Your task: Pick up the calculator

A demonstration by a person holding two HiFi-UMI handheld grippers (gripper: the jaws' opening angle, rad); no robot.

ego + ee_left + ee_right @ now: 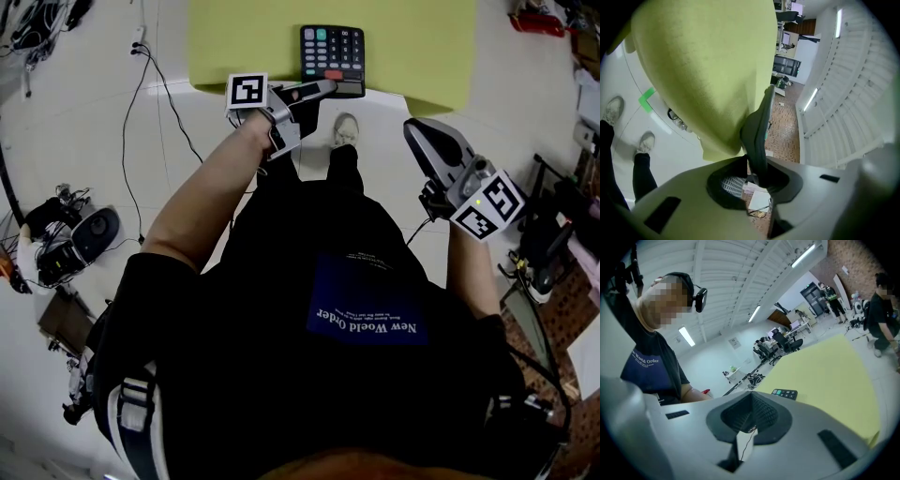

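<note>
The black calculator lies at the near edge of the yellow-green table. My left gripper reaches level to that near edge, its jaws closed over the calculator's front end. In the left gripper view the calculator shows edge-on as a dark slab running into the left gripper, next to the table. My right gripper hangs off the table's right front, apart from the calculator, jaws together and empty. The right gripper view shows the calculator small beyond the right gripper.
The person's shoe stands on the white floor just below the table edge. Cables trail across the floor at the left, beside camera gear. Another person stands past the table's far end; desks and chairs fill the room behind.
</note>
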